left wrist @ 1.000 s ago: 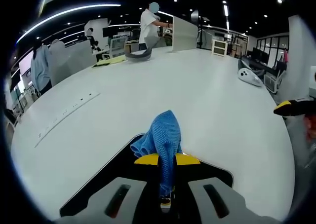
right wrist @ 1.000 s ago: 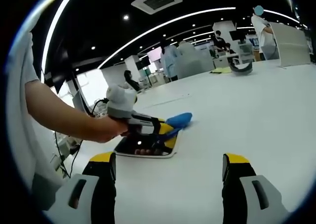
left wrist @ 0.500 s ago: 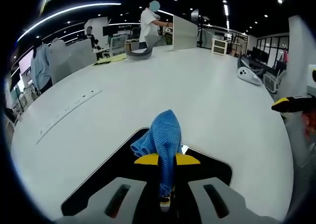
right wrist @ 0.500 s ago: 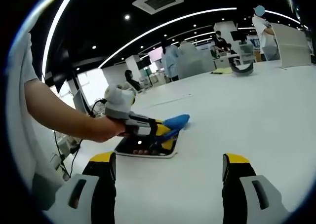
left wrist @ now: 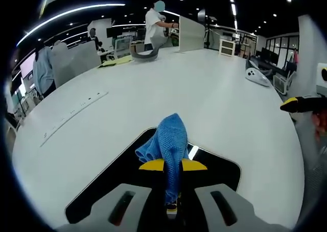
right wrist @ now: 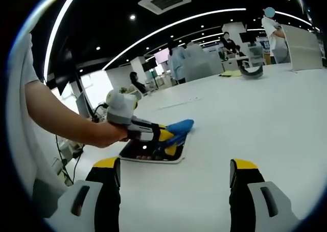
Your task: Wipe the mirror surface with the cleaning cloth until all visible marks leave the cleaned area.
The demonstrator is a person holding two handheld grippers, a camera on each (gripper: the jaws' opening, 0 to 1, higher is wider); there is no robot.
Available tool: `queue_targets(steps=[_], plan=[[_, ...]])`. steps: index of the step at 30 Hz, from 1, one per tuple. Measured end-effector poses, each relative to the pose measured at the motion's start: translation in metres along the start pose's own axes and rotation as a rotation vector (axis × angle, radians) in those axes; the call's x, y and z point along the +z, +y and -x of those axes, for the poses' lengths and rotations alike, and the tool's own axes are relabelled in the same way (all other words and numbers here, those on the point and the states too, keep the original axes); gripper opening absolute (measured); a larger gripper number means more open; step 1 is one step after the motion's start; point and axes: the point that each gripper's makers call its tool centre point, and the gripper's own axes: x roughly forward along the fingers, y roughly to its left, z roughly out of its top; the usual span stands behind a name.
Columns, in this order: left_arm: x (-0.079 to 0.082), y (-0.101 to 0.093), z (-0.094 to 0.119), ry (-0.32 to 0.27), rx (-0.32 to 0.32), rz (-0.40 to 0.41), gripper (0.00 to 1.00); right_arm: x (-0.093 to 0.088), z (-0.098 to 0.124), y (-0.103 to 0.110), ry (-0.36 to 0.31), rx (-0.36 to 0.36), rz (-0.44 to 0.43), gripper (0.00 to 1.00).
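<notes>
While our left gripper point(left wrist: 172, 165) clenches the knitted blue cloth point(left wrist: 168, 140) on the glossy, round-cornered mirror point(left wrist: 214, 170), our right gripper point(right wrist: 173, 178) hangs released above the smooth white table point(right wrist: 255, 119).

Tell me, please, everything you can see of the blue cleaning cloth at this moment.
The blue cleaning cloth looks like a soft, knitted or microfibre fabric, bunched into a rounded wad with a fold hanging to one side. A narrow tail of it runs back between the shut jaws of the left hand-held gripper, which clamps it. The wad rests over the dark, glossy mirror lying flat on the white table. In the right gripper view it pokes out past the gripper's yellow tips.
</notes>
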Motion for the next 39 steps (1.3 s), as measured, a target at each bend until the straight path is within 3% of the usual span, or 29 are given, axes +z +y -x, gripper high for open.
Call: queue_targets(steps=[39], plan=[[-0.018, 0.012, 0.023, 0.008, 0.024, 0.010, 0.07, 0.001, 0.001, 0.002, -0.001, 0.004, 0.017, 0.87]])
